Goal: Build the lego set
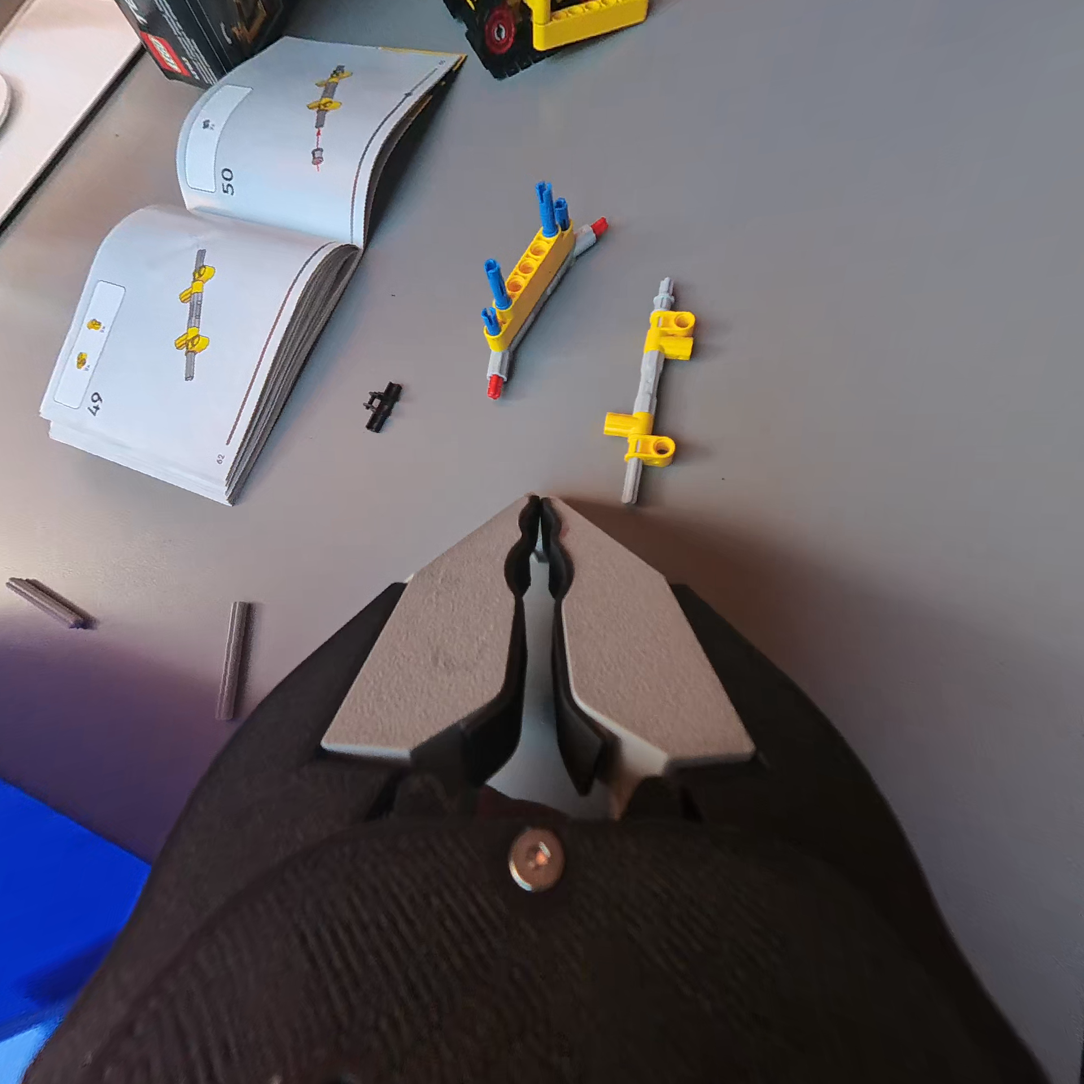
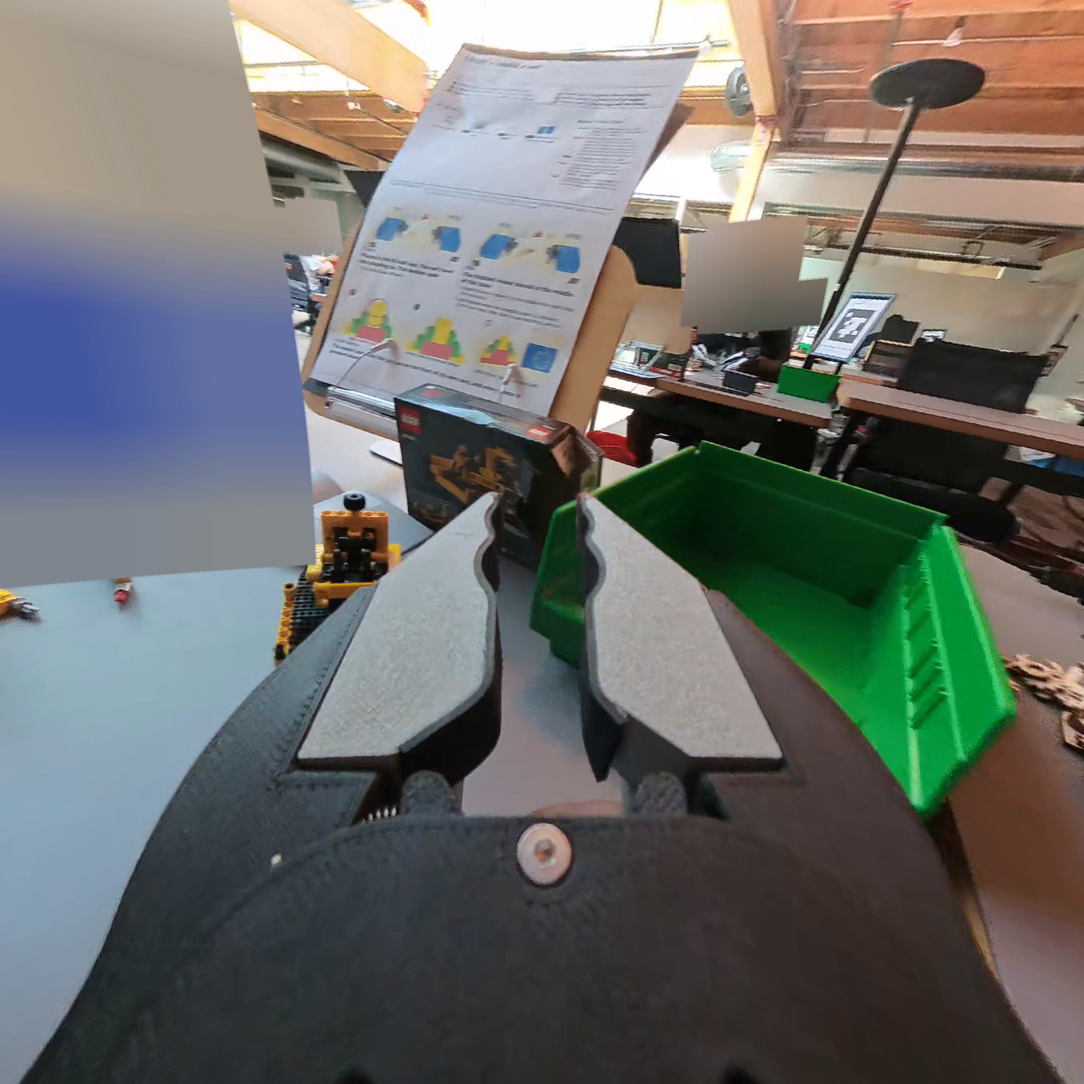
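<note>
My left gripper is low over the grey table, and its fingertips meet. A small light grey bit shows in the hollow behind the tips. I cannot tell whether the pads press on it. A grey axle with yellow connectors lies just ahead to the right. A yellow beam with blue pins lies beyond it. My right gripper is open and empty, raised in front of the green bin and the set's black box. The part-built yellow and black vehicle stands to its left.
The open instruction booklet lies at the left, with a small black connector beside it. Two dark grey axles lie near the left gripper. A sheet on a stand rises behind the box. Left tips to right tips: about 40 cm. The small black connector is closer to my left gripper, around 7 cm from its tips; the right tips are 35 cm off.
</note>
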`<state>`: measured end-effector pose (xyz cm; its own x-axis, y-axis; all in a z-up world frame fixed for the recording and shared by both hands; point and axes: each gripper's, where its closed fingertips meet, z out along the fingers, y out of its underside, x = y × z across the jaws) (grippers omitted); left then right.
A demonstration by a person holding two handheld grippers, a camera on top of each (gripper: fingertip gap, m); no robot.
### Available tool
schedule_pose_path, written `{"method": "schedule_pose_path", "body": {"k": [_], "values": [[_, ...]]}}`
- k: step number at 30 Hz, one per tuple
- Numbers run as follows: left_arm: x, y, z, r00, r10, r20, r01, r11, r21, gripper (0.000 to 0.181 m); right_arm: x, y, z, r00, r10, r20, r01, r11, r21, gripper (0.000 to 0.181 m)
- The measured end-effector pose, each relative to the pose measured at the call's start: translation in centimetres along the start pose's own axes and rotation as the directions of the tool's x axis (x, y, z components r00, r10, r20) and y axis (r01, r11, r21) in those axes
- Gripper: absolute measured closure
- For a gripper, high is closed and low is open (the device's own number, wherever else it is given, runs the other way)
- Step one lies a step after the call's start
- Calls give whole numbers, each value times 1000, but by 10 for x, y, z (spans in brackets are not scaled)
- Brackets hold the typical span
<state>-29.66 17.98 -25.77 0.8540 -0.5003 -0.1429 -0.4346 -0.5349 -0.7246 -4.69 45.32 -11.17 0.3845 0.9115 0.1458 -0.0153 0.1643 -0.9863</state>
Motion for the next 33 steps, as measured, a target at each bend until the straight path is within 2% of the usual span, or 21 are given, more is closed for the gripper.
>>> {"method": "schedule_pose_path", "body": {"k": [5,11,15,18,21,23,25,28,30,31,33], "values": [[-10,-10,-10,997,-80,10,78,992,97,181,10,9,-3,999,39,-6,-39,999,-11,162],[-31,-33,-46,976,-215,19,193,906,378,159,-2,18,2,999,19,25,-18,998,-54,160],[-23,-28,-72,982,-188,31,154,878,452,155,-6,25,5,1000,6,27,-4,996,-85,160],[-23,-23,-98,974,-224,32,172,826,536,157,-6,29,6,1000,3,24,0,995,-98,160],[-24,-10,-125,964,-258,64,172,787,592,163,-6,35,7,1000,-8,25,11,993,-119,158],[-19,4,-139,960,-269,75,178,795,579,162,-10,42,8,999,14,52,-6,989,-147,156],[-23,22,-158,939,-284,192,135,822,554,156,-12,54,11,997,29,69,-15,979,-203,150],[-44,43,-213,848,-424,319,151,769,621,158,-20,64,18,993,46,107,-19,969,-245,147],[-66,69,-240,728,-544,418,211,757,619,155,-29,70,24,989,58,140,-16,959,-282,140],[-68,78,-243,697,-560,448,235,769,595,152,-35,68,28,986,54,155,-8,958,-287,138],[-63,85,-233,690,-535,487,246,806,538,150,-54,59,37,978,42,205,19,957,-289,129]]}}
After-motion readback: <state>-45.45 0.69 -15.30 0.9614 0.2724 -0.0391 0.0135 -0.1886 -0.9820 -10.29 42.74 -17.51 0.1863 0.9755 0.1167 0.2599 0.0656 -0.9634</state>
